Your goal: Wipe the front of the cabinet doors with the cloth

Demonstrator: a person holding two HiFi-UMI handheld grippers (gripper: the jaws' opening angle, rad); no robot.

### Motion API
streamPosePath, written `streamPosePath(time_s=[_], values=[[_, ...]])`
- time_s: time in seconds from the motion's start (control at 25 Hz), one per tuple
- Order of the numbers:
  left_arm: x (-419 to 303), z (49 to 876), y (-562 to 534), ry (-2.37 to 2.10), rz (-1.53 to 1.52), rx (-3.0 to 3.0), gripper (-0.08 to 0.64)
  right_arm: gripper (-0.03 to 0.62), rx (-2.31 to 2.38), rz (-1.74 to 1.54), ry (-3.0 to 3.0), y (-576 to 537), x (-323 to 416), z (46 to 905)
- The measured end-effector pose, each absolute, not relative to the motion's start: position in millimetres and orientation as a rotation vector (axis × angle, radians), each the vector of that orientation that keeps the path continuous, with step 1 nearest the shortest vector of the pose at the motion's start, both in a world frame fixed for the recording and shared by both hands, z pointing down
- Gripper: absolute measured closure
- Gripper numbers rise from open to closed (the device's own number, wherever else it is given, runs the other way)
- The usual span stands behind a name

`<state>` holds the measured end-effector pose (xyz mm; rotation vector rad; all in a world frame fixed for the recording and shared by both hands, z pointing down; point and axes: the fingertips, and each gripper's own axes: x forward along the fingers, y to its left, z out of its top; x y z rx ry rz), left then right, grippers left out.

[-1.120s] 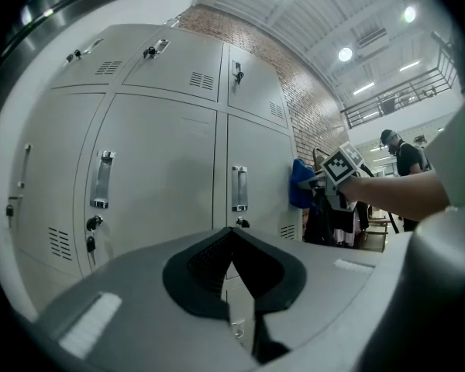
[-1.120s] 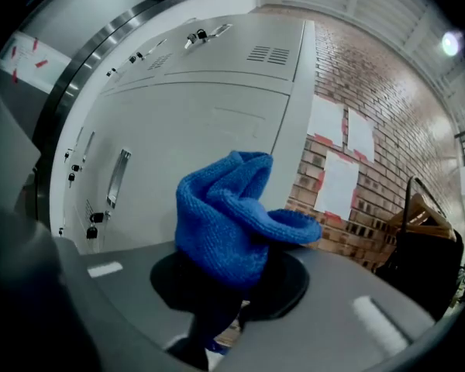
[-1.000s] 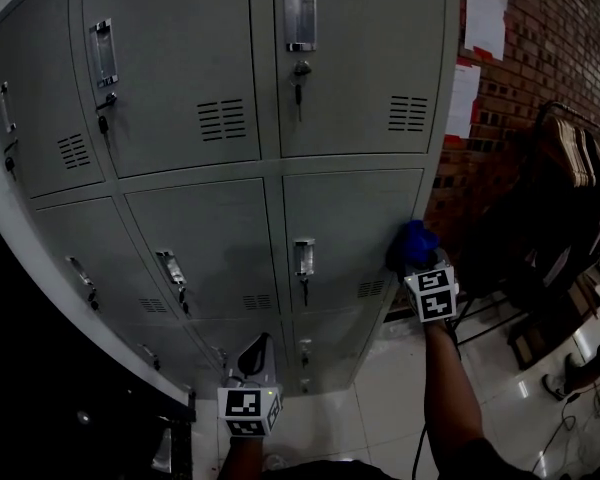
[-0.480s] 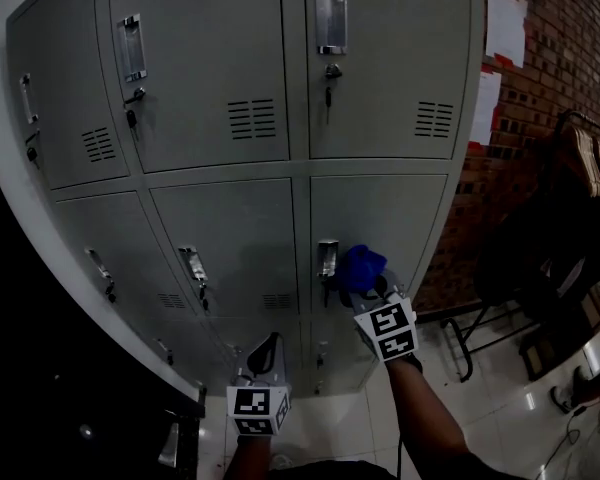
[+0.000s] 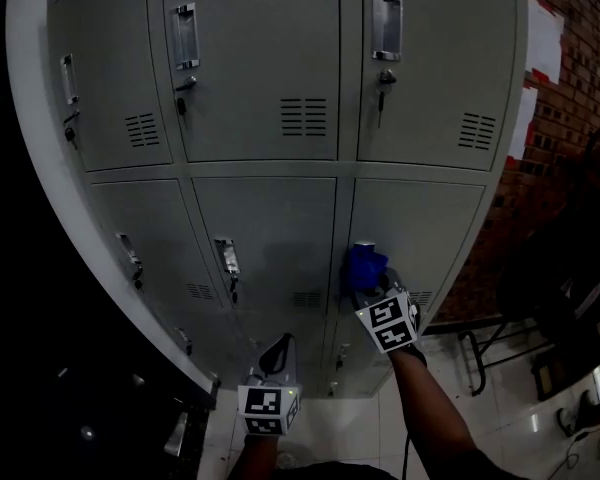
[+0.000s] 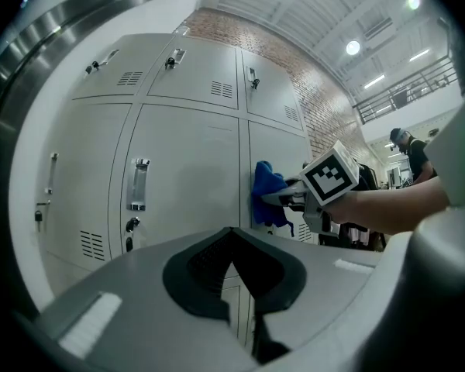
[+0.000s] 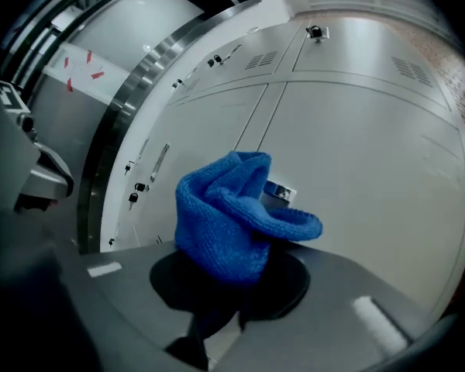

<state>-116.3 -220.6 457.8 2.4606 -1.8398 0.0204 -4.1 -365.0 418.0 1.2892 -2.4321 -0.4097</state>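
A grey bank of cabinet doors point(image 5: 270, 58) fills the head view. The blue knitted cloth point(image 5: 365, 264) is pressed against the middle-row right door point(image 5: 430, 228), at its left side where the handle sits. My right gripper point(image 5: 372, 286) is shut on the cloth point(image 7: 232, 215), behind which a bit of the metal handle point(image 7: 280, 193) shows. My left gripper point(image 5: 278, 353) hangs lower, in front of the bottom row, shut with nothing in it point(image 6: 234, 235). Its view shows the cloth point(image 6: 267, 196) and the right gripper's marker cube point(image 6: 328, 178) against the door.
A brick wall point(image 5: 570, 28) with white paper sheets point(image 5: 543, 38) stands right of the cabinet. A dark metal rack point(image 5: 580, 278) is on the tiled floor point(image 5: 500, 418) at the right. Each door has a metal handle point(image 5: 185, 36) and key. A person point(image 6: 407, 149) stands far off.
My right gripper has carried the cloth leftward across the middle-row right door, from its right edge to its handle side. The left gripper has kept its place.
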Motion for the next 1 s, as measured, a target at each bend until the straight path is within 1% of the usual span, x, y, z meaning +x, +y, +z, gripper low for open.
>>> streamPosePath(time_s=[0.2,0.52,0.72,1.0], values=[[-114.8,458.3,-222.5,-1.84,0.044,2.482,0.549,0.515,1.299,-0.381,-2.439,-366.0,0.4,416.7],[-105.5,466.5,-224.8,-1.812,0.059,2.484,0.55,0.515,1.354,-0.383,-2.401,-364.5,38.2,415.9],[-99.5,466.6,-226.7,-1.804,0.053,2.487,0.551,0.515,1.453,-0.329,-2.344,-367.7,84.6,422.8],[-84.2,469.0,-227.7,-1.768,0.073,2.514,0.551,0.515,1.621,-0.277,-2.193,-372.2,175.9,431.0]])
